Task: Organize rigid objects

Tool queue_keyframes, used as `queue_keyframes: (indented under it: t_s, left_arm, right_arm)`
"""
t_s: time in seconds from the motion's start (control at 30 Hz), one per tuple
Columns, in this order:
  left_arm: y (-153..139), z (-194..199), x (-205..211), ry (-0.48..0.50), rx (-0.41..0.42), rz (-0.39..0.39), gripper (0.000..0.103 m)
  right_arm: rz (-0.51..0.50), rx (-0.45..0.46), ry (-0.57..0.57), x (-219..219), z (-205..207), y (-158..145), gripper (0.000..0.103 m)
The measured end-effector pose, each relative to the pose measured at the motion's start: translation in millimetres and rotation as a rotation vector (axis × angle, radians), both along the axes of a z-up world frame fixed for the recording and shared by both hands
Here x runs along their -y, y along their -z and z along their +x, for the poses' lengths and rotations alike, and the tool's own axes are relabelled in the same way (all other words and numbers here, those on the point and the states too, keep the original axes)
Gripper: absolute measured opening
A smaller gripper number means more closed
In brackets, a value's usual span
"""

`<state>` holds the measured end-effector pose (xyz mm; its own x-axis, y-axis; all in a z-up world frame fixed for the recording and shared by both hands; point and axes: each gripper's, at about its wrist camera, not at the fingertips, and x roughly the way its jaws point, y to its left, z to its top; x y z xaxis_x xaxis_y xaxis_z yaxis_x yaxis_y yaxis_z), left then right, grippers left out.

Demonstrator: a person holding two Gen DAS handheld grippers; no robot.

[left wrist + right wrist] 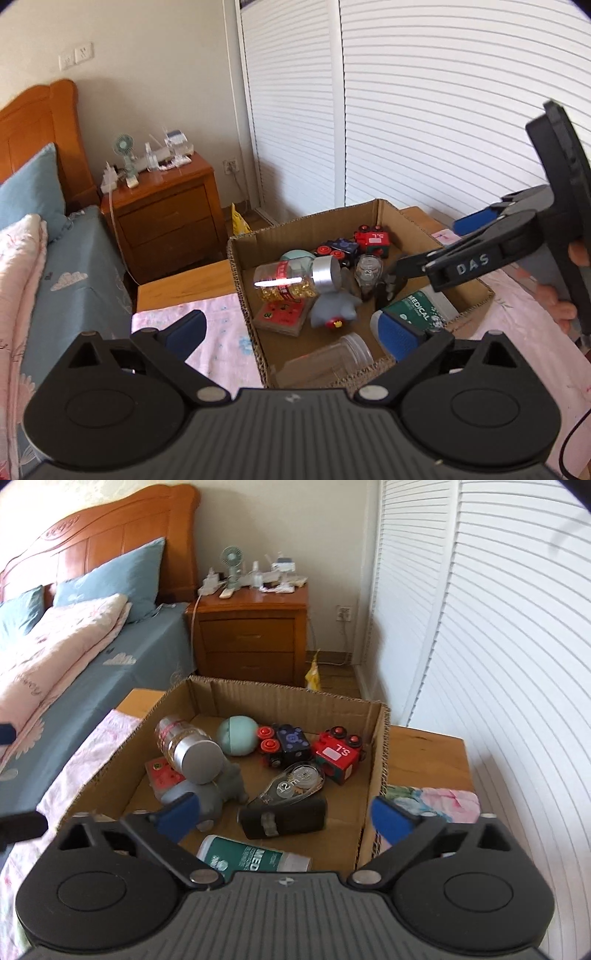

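An open cardboard box point(377, 760) holds several items: a pill bottle with a silver cap point(188, 747), a grey toy figure point(225, 784), a correction tape point(295, 782), a black case point(284, 818), a green medical pack point(245, 858), a red toy train block point(338, 757), a dark blue one point(290, 744) and a teal ball point(236, 736). My right gripper point(286, 814) hangs open over the box's near side, holding nothing. My left gripper point(291, 332) is open at the box's point(236, 284) near edge, above a clear jar point(328, 362) lying on its side.
The box stands on a wooden table with a pink cloth point(221, 332). A bed point(92, 657) lies to the left, and a nightstand point(251, 635) stands behind. White louvred doors point(498, 646) fill the right. A person's hand point(578, 253) holds the right gripper.
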<state>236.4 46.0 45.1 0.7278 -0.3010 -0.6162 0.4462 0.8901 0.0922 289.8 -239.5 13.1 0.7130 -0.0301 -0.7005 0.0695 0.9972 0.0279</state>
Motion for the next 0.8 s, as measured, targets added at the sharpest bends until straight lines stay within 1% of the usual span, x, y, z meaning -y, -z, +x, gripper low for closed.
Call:
queue_keyframes:
  t_s: [0.1, 0.2, 0.33, 0.43, 0.57, 0.63, 0.7, 0.8]
  left_arm:
    - [-3, -13, -1, -0.028, -0.003, 0.003, 0.099]
    - [-5, -27, -2, -0.08, -0.031, -0.005, 0.099]
    - [-6, -46, -6, -0.13, -0.068, -0.039, 0.099]
    - [-6, -59, -8, -0.148, -0.087, -0.074, 0.099]
    - [-5, -72, -9, -0.175, -0.12, -0.093, 0.099]
    - [-5, -80, -8, -0.185, -0.118, -0.094, 0.099]
    - [-5, -86, -4, -0.202, -0.105, -0.074, 0.099]
    - [-6, -93, 1, -0.199, -0.099, -0.053, 0.099]
  right_arm:
    - [-0.035, -0.009, 0.048, -12, -24, -12, 0.103]
    - [-0.08, -0.035, 0.115, -26, -52, -22, 0.103]
    - [-0.051, -0.028, 0.172, -41, -96, -28, 0.103]
    - [-0.04, -0.025, 0.197, -50, -123, -29, 0.103]
    - [-0.018, -0.015, 0.241, -54, -144, -29, 0.103]
    - [0.005, -0.012, 0.25, -54, -151, -29, 0.103]
    - [0.016, -0.014, 0.257, -53, -156, -27, 0.103]
    - [0.022, -0.017, 0.269, -53, -159, -25, 0.103]
